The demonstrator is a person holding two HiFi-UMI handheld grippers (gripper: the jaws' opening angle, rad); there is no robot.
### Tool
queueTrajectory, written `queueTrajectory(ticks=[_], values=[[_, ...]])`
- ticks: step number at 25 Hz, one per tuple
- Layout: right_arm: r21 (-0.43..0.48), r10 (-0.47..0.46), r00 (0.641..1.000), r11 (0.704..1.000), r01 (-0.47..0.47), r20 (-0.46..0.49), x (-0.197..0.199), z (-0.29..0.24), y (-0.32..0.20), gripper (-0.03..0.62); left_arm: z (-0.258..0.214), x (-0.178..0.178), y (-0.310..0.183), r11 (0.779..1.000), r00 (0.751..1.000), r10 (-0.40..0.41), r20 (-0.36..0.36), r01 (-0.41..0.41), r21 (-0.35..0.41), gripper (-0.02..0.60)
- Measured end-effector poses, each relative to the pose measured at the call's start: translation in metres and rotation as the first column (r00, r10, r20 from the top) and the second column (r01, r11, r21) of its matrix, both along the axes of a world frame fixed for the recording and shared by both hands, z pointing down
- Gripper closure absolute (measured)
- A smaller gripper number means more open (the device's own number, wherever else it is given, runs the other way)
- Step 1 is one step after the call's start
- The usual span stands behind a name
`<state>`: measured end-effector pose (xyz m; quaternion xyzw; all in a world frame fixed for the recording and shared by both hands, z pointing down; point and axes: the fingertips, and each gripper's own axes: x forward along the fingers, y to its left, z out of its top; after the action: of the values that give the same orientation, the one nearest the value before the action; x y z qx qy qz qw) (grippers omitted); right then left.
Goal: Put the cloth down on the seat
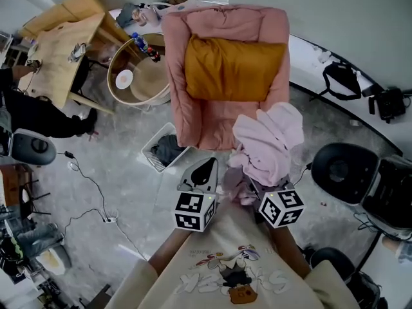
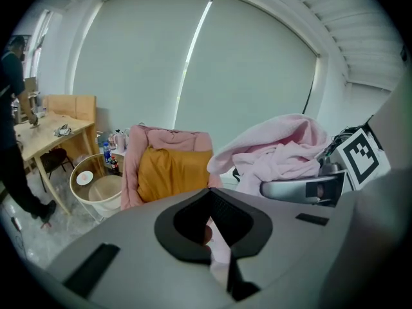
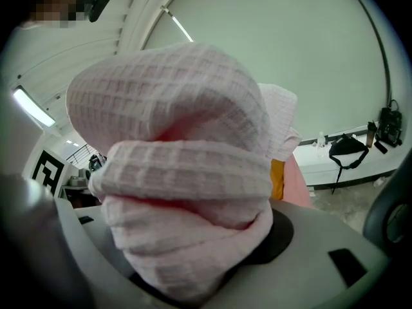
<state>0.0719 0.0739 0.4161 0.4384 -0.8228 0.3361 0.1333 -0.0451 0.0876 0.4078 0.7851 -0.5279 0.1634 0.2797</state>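
The cloth [image 1: 270, 143] is a pale pink waffle weave: light, limp and a little grippy, so it should sag and bunch rather than slide. It hangs in a loose bundle over the seat's [image 1: 212, 124] front right corner, in front of the orange cushion [image 1: 232, 66]. The right hand-held gripper [image 1: 252, 187] stands fairly wide, clamped on a thick wad. The left hand-held gripper [image 1: 206, 170], just off the seat's front edge, is drawn nearly together with a pink sliver in its slit, probably a thin edge of the cloth. A hem or corner would be the better hold for spreading. The folds bury the right jaws and hide every corner, so its full extent cannot be judged.
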Motion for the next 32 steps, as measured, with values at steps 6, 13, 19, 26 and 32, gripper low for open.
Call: queueTrajectory(ticks=[6, 13, 19, 26, 32], values=[[-0.008, -0.019, 0.999, 1.000, 0.019, 0.029, 0.013, 0.000, -0.057, 0.279, -0.004, 0.018, -0.061, 1.000, 1.000, -0.004, 0.025, 0.004, 0.000, 0.577], [-0.010, -0.047, 0.998, 0.999, 0.048, 0.052, 0.030, 0.003, -0.116, 0.279, -0.005, 0.038, -0.117, 1.000, 0.998, -0.014, 0.053, 0.014, -0.002, 0.577], [-0.003, -0.053, 0.997, 0.999, 0.053, 0.057, 0.039, 0.007, -0.158, 0.279, -0.002, 0.040, -0.149, 0.999, 0.997, -0.039, 0.069, 0.039, 0.001, 0.577], [0.002, -0.055, 0.996, 0.998, 0.055, 0.073, 0.034, 0.001, -0.179, 0.279, -0.004, 0.043, -0.169, 1.000, 0.998, -0.030, 0.060, 0.030, 0.005, 0.577], [-0.014, -0.027, 0.996, 1.000, 0.028, 0.081, 0.022, -0.004, -0.200, 0.279, -0.008, 0.032, -0.192, 1.000, 0.999, -0.005, 0.049, 0.005, 0.004, 0.577]])
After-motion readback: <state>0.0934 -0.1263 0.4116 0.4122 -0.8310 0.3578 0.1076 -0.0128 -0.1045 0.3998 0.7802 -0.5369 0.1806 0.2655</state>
